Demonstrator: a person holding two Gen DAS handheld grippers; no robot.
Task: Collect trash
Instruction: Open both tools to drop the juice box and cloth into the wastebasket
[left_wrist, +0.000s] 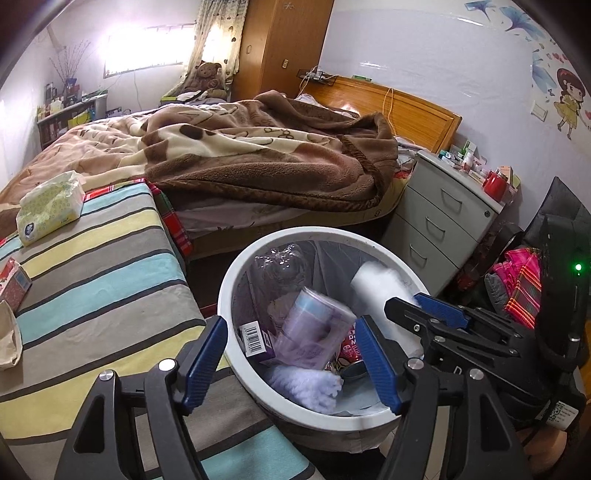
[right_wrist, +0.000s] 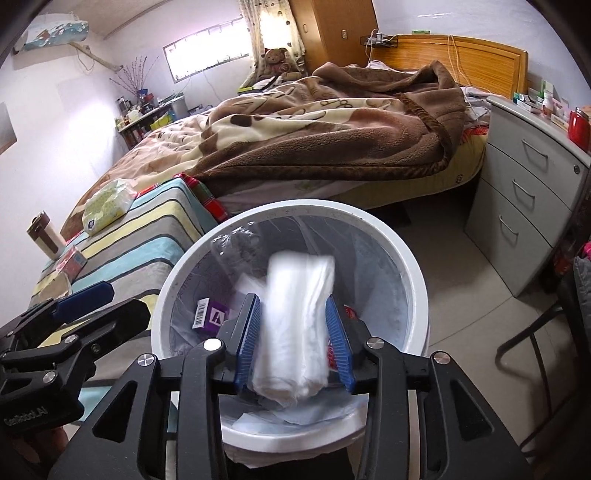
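Left tongs (left_wrist: 291, 363) spread over the one white bin (left_wrist: 229, 280), a blurred can (left_wrist: 314, 332) between them, untouched. Right tongs (right_wrist: 293, 332) parted, a white wad (right_wrist: 295, 325) loose between. One purple box (right_wrist: 210, 315) at nine o'clock inside; one tissue pack (left_wrist: 50, 206) on the striped surface (left_wrist: 103, 280).

Unmade bed (left_wrist: 258, 155), bright window (left_wrist: 147, 48)

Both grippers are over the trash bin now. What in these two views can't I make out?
- White roll: motion-blurred in both views, so whether the right gripper pads touch it is unclear.
- Lilac can: blurred, label unreadable.
- Trash bin bottom: covered by trash.
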